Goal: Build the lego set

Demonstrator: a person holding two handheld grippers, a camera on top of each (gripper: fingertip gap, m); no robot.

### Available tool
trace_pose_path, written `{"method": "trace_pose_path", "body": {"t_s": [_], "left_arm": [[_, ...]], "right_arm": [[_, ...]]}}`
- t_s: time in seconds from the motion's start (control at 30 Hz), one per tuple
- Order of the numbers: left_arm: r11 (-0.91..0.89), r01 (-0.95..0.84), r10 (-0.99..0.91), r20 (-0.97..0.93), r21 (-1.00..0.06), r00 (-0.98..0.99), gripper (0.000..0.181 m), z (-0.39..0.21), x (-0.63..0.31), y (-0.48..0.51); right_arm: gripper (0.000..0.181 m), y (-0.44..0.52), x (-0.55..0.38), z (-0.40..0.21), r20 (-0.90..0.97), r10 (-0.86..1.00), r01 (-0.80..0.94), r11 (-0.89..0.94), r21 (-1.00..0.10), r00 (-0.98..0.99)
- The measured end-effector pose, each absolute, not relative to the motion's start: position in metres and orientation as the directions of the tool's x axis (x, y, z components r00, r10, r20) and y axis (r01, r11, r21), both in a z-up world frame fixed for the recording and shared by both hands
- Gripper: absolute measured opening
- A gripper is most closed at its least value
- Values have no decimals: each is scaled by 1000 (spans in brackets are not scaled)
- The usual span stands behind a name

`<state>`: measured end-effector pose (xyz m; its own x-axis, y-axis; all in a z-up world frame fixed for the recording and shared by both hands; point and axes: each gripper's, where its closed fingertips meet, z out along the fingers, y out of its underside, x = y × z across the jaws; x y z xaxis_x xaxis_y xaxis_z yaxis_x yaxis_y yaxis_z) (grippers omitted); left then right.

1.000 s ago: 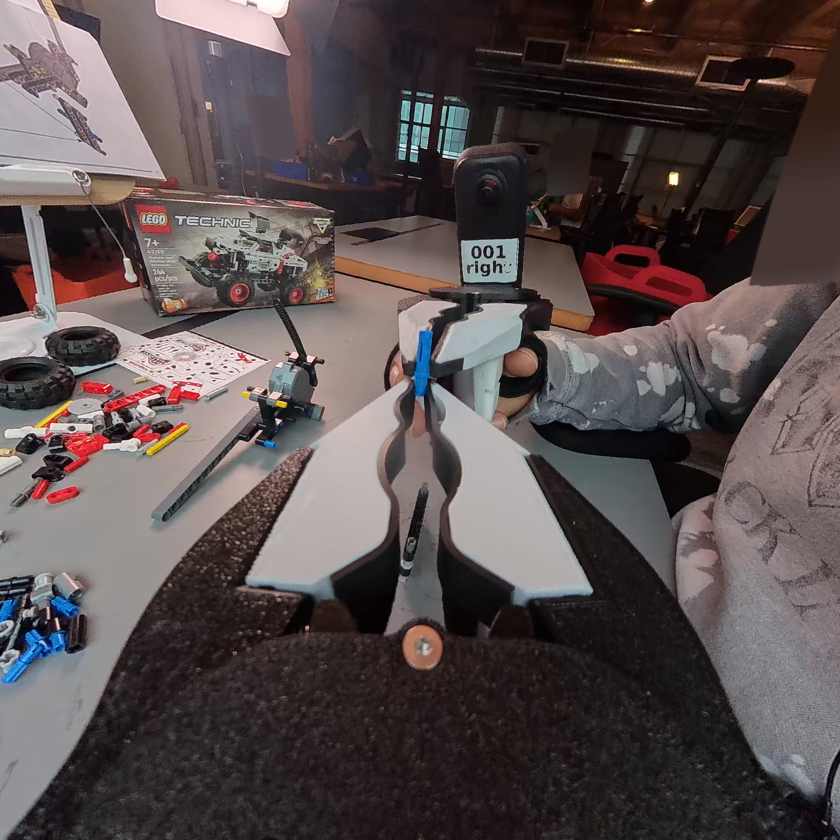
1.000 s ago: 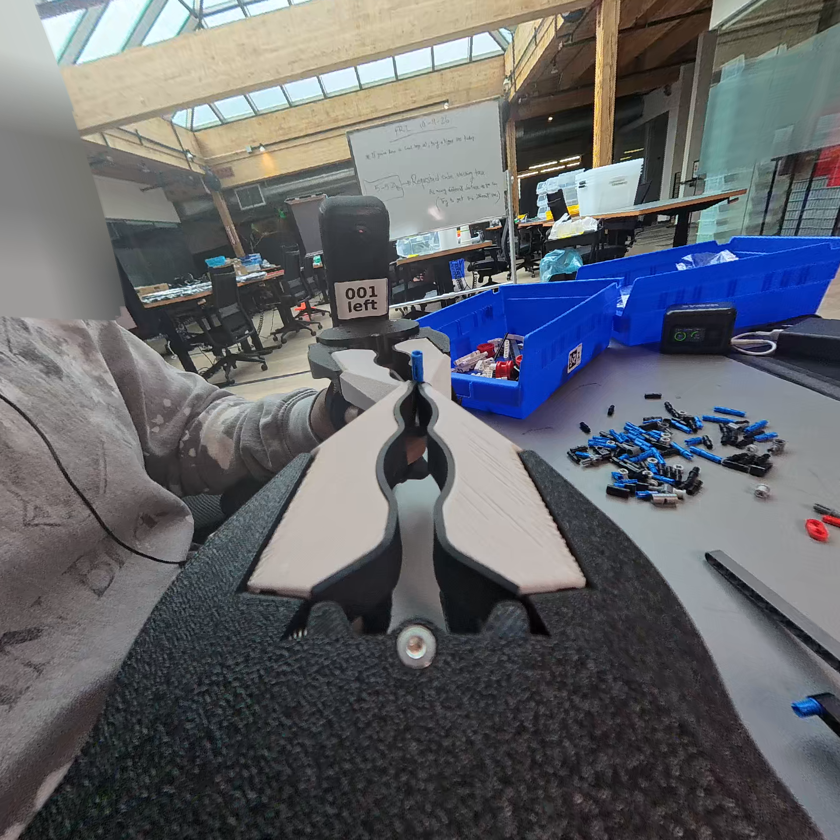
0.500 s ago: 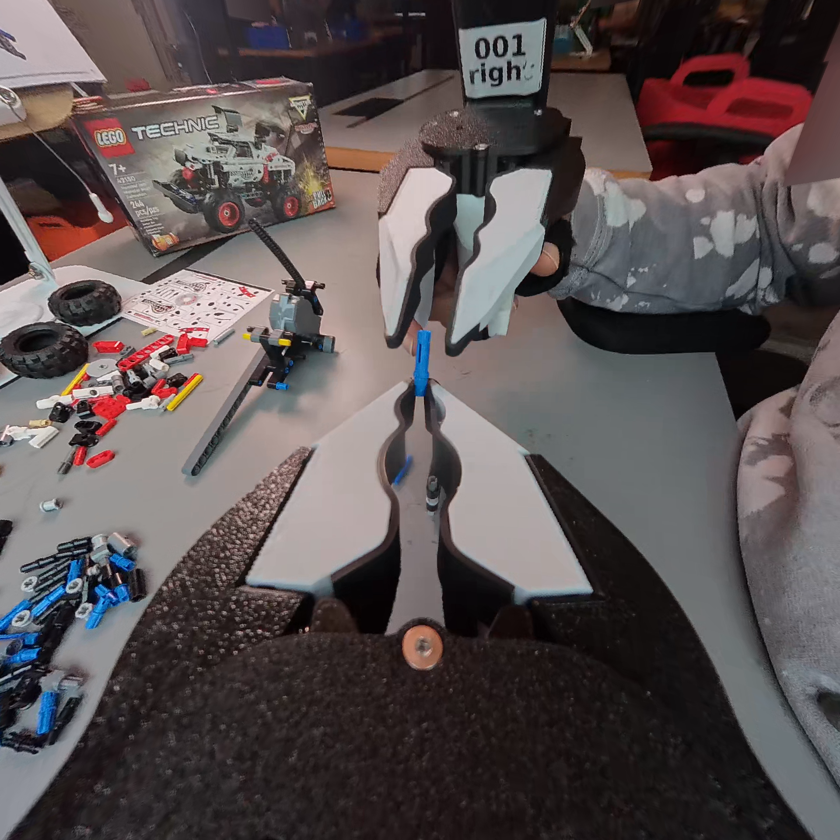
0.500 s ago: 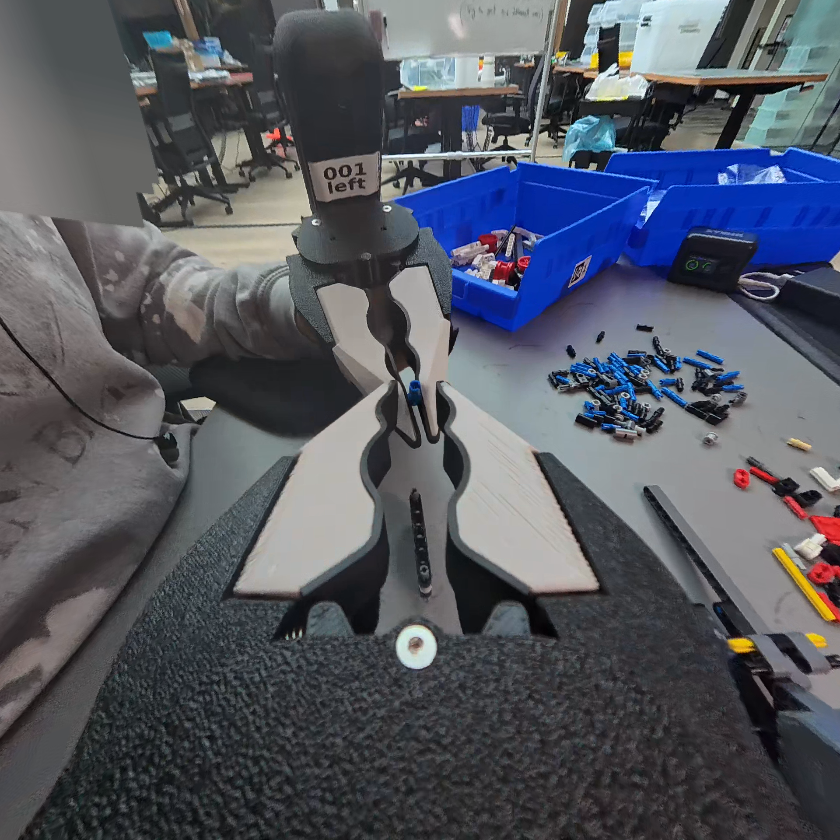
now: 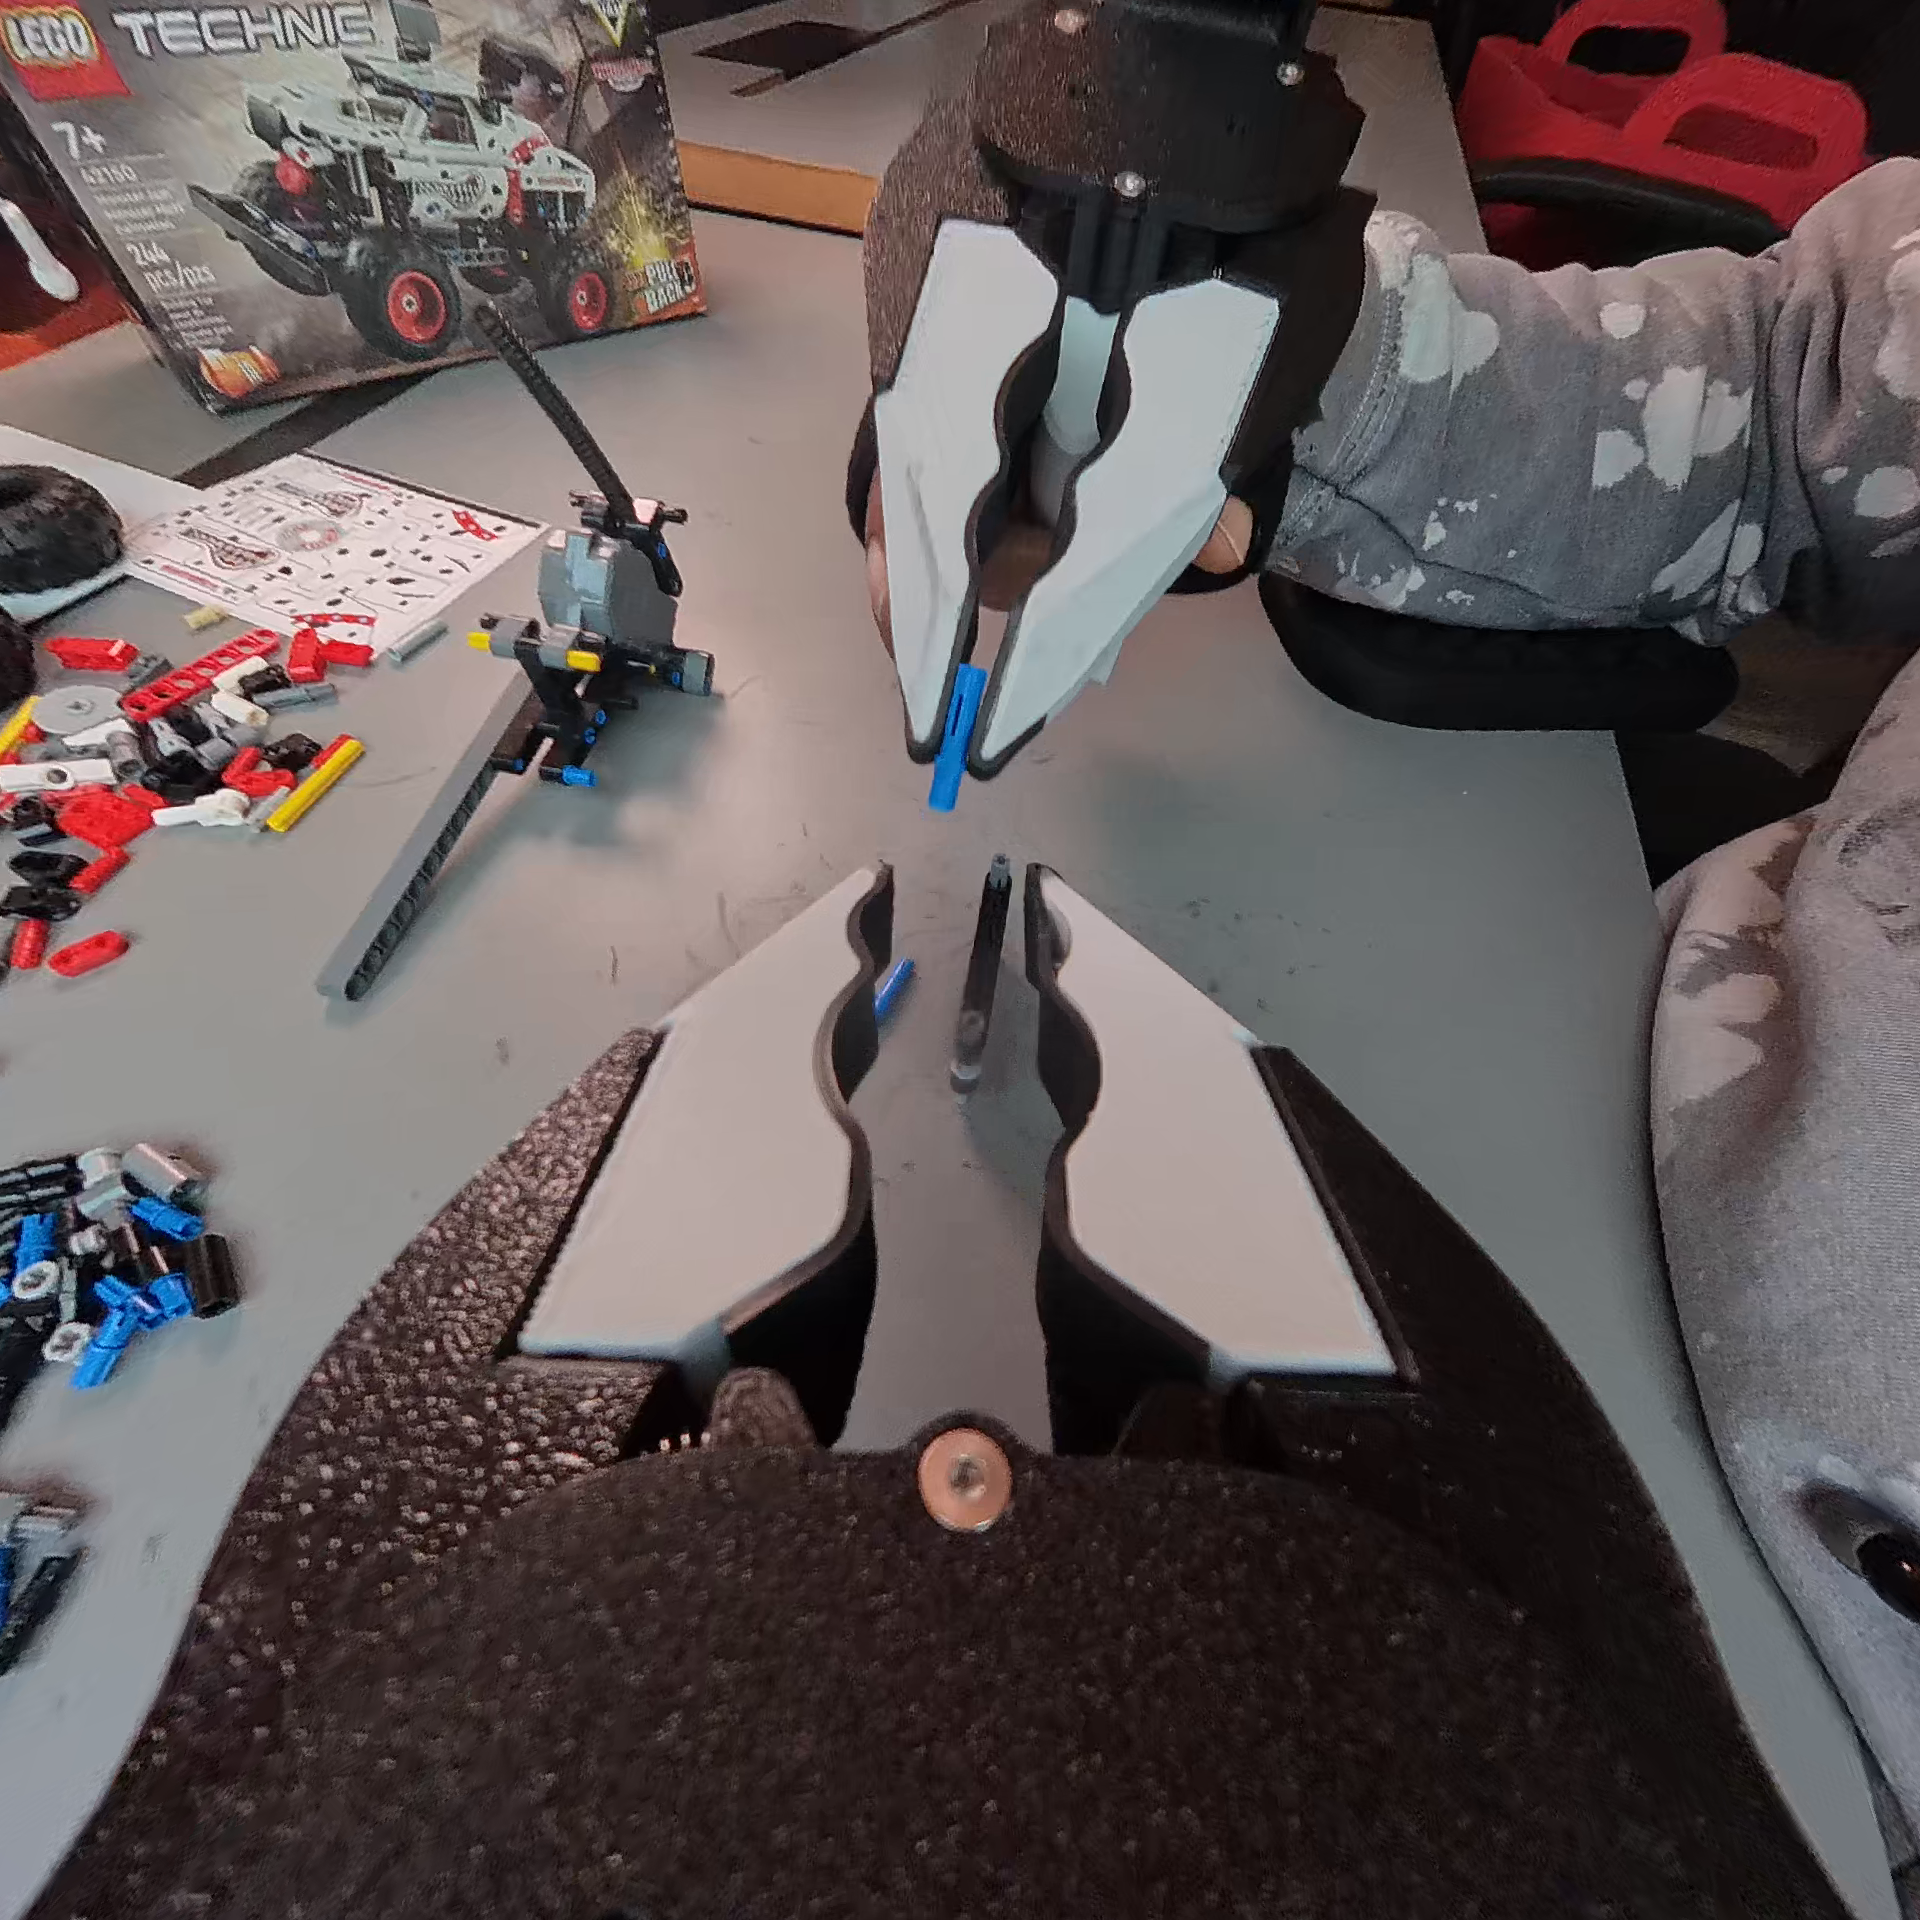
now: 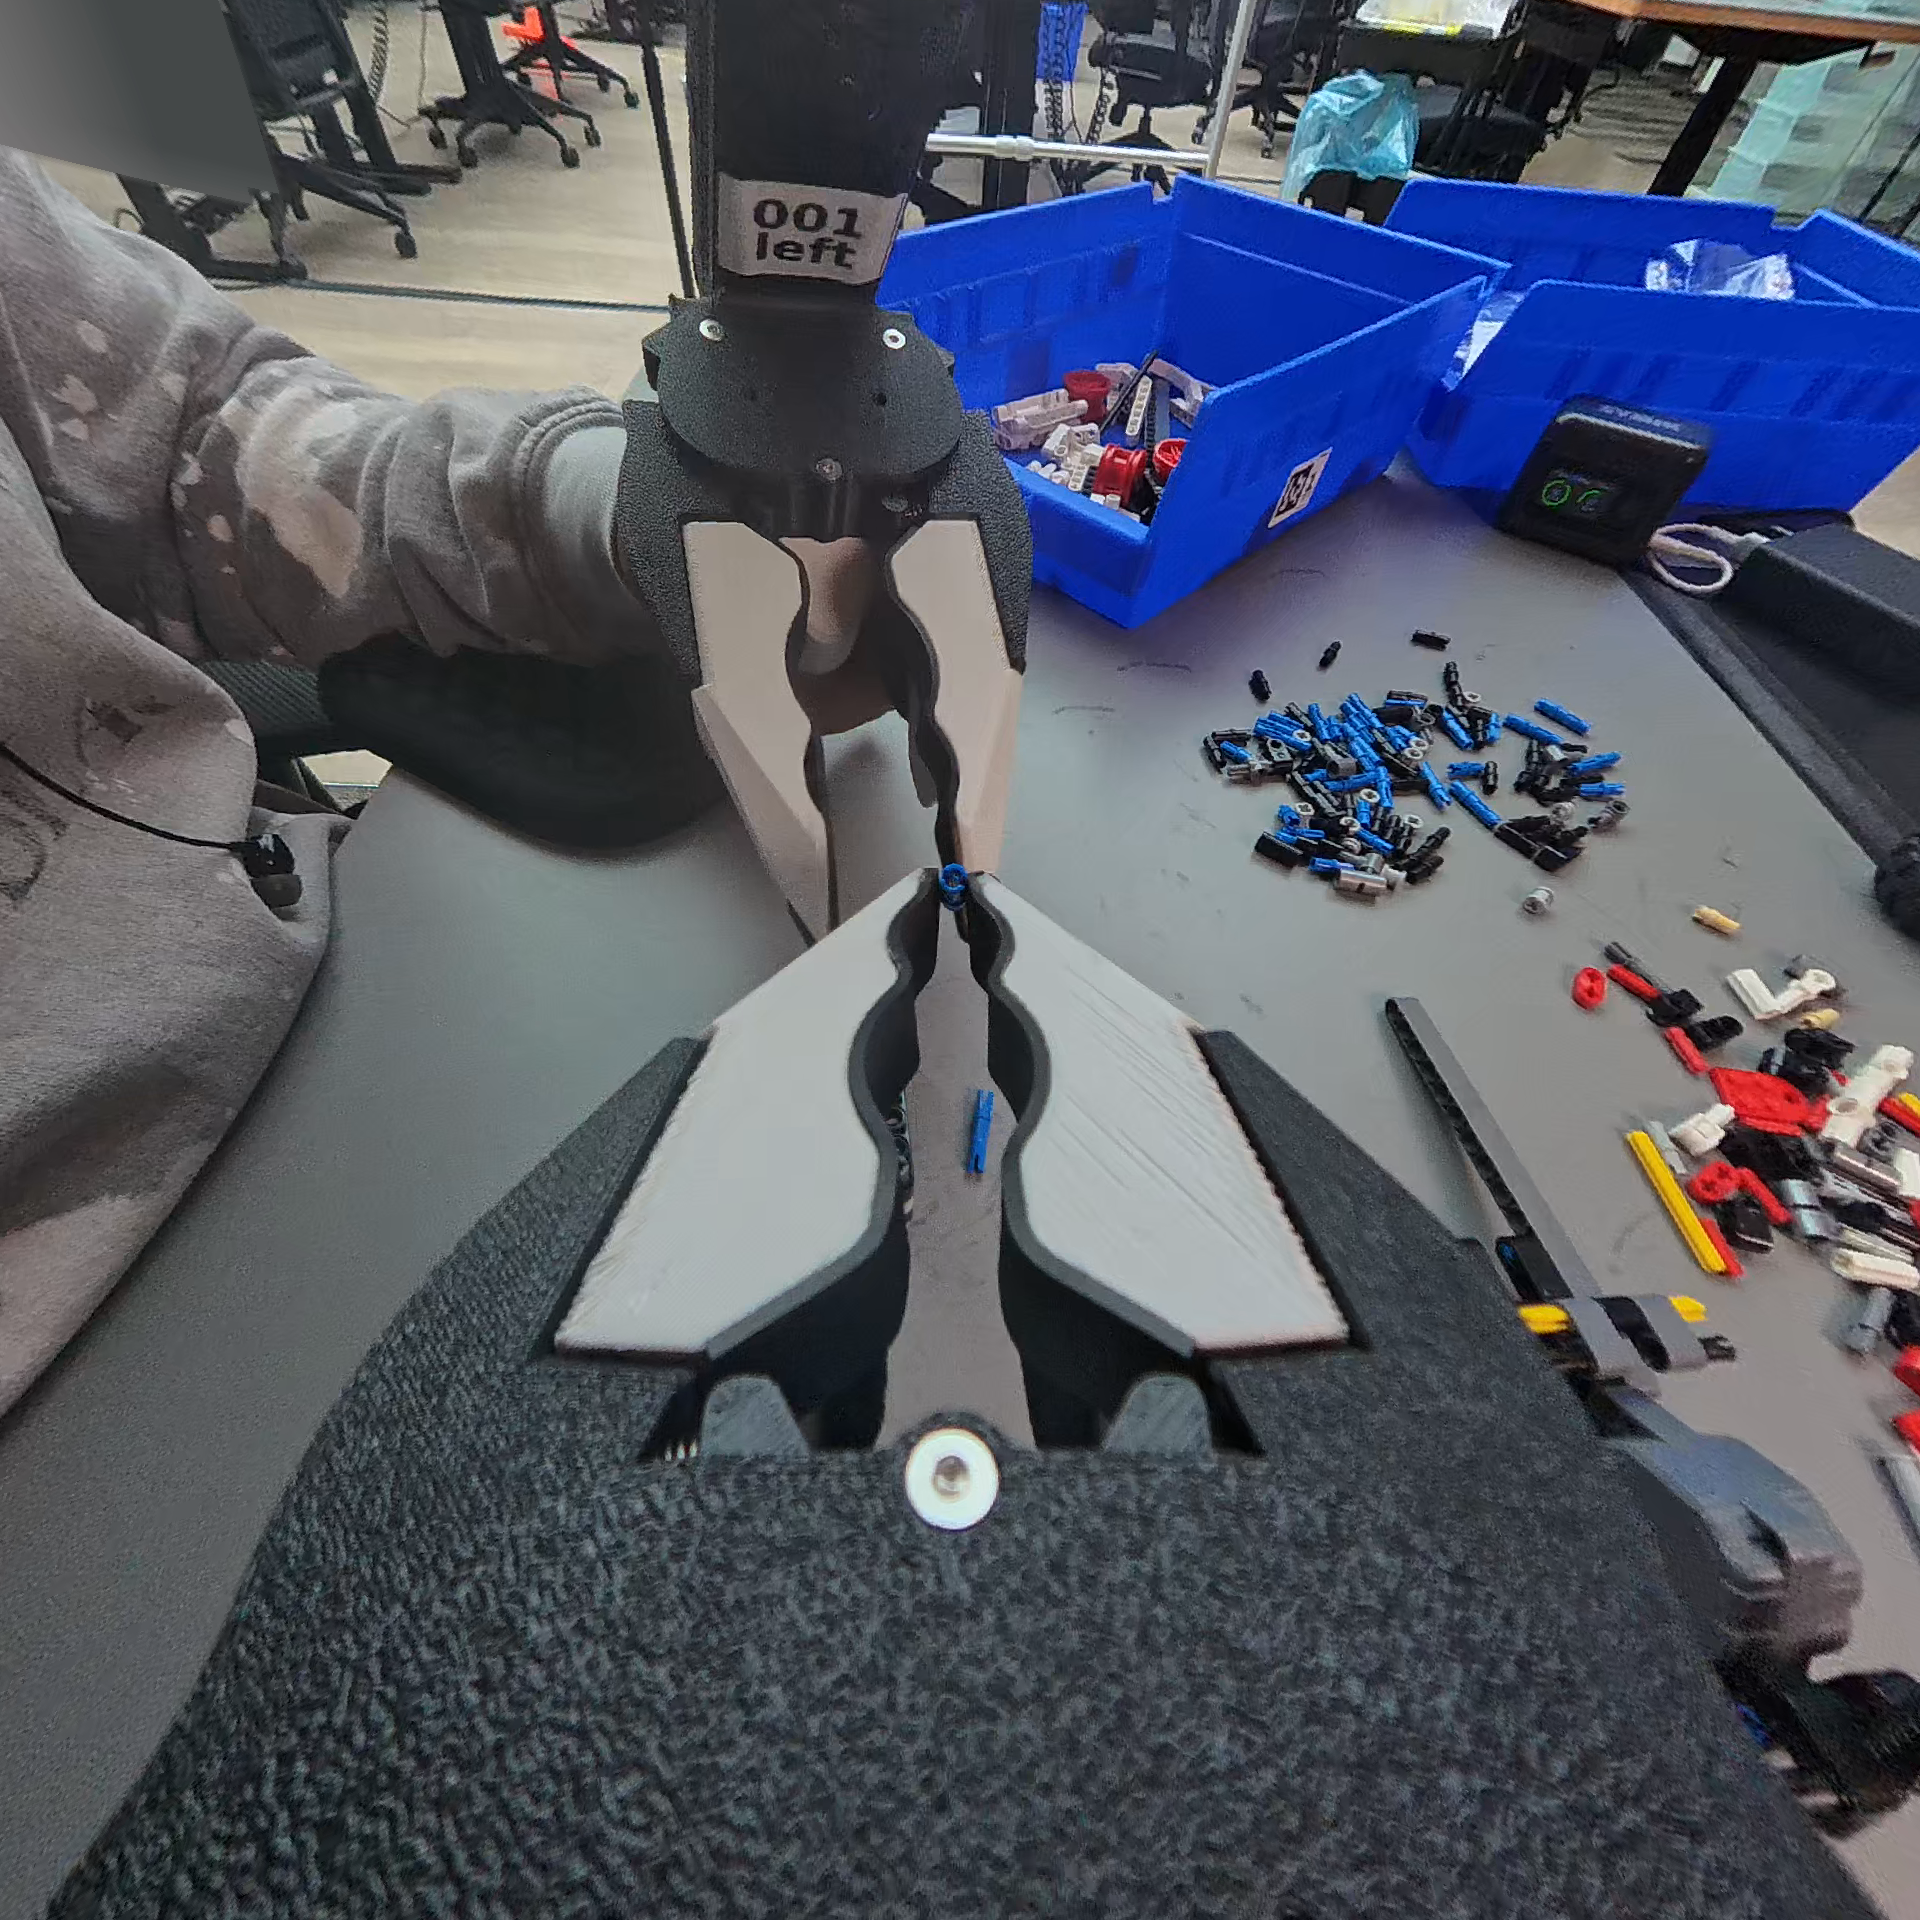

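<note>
A blue pin (image 5: 954, 748) is pinched at the tips of the right gripper (image 6: 951, 891), held just above the grey table (image 5: 1299, 883). The left gripper (image 5: 956, 883) faces it with its fingers parted and holding nothing; a black axle (image 5: 982, 966) and another blue pin (image 5: 894, 987) lie on the table between them. The part-built model (image 5: 582, 665) stands well to the left, near the loose parts (image 5: 156, 727).

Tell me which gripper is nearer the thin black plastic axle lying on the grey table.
Left. The left gripper has its open fingers either side of the thin black plastic axle in its own view. The right gripper, shut on a small blue pin, sits past the axle's far end.
</note>
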<state>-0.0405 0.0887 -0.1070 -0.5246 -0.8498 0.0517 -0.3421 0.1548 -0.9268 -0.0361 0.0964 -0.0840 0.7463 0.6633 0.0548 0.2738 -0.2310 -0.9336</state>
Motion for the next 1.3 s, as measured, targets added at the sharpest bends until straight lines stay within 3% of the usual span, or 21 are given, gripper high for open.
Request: {"method": "trace_pose_path", "body": {"t_s": [0.17,0.33,0.5,0.6,0.8,1.07,1.3], "left_arm": [[184,-509,-819,155,-841,-553,39,-142,-48,81],[297,-563,-827,87,-771,-556,38,-167,-48,79],[355,-580,-828,41,-733,-558,25,-181,-46,79],[384,-578,-825,14,-720,-565,7,-185,-45,79],[382,-579,-819,26,-720,-574,7,-185,-45,78],[362,-593,-814,65,-719,-577,7,-185,-45,77],[386,-576,-818,21,-721,-575,7,-185,-45,78]], "right_arm": [[5,94,-21,-87,82,643,301,-238,-923,761],[5,97,-13,-88,87,619,287,-232,-929,781],[5,103,-3,-85,67,576,238,-226,-945,814],[5,105,2,-80,65,555,215,-209,-954,829],[5,112,17,-56,57,493,139,-129,-982,868],[5,181,119,54,190,166,173,116,-978,968],[5,292,237,71,217,-53,220,50,-974,975]]}}
